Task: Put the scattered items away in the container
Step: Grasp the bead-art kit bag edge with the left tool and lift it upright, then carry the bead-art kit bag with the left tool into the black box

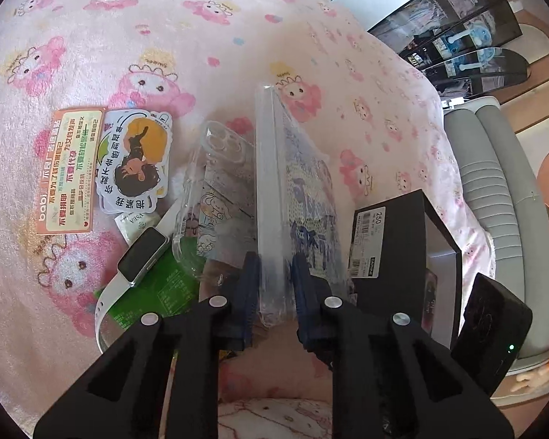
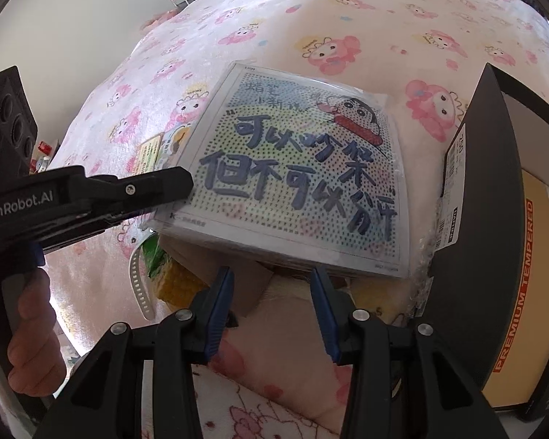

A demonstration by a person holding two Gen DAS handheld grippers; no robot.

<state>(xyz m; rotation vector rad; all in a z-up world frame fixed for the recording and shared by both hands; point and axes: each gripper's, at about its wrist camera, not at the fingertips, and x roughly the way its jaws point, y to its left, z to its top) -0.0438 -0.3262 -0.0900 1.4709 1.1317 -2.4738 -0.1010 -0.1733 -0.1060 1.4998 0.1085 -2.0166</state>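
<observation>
Left tongs (image 1: 272, 285) grip the edge of a wrapped cartoon board (image 2: 296, 179) at frame centre; right tongs (image 2: 272, 311) gape empty beside the black box (image 2: 475, 219).

A black box (image 2: 486, 219) blocks the right gripper (image 2: 271, 311) at three o'clock. A picture board (image 2: 296, 175) fills twelve o'clock. Bare blanket (image 2: 274, 376) lies between the fingers.

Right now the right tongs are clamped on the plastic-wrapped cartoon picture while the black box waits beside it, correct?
Not quite: the left tongs clamp the plastic-wrapped cartoon picture, as the left wrist view shows. The right tongs are open. The black box does wait beside it.
</observation>
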